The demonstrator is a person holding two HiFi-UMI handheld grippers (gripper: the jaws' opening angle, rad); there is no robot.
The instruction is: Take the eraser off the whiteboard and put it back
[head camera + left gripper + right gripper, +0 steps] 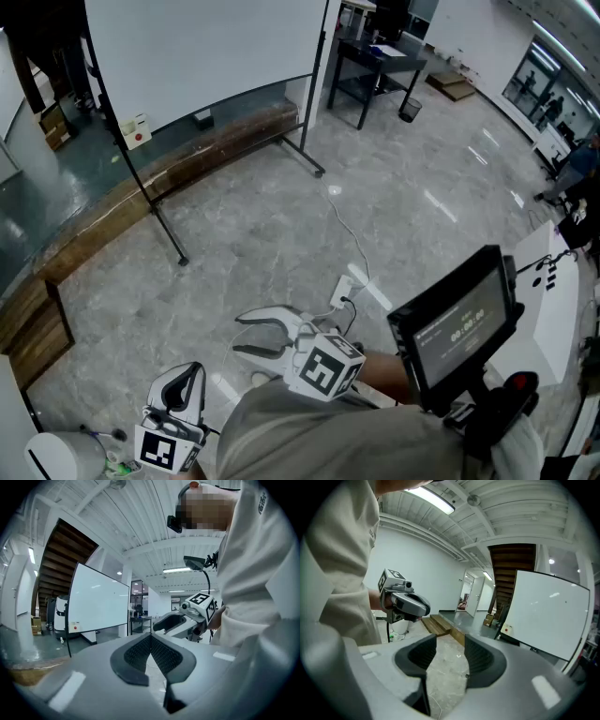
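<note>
Head view: left tongs (190, 373) pinched together, empty; right tongs (240, 335) spread wide, empty; whiteboard (197, 47) well ahead of both.

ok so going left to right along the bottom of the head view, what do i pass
white round container → left gripper, jaws shut → right gripper, jaws open and empty → black screen → white tabletop at the right edge
</note>
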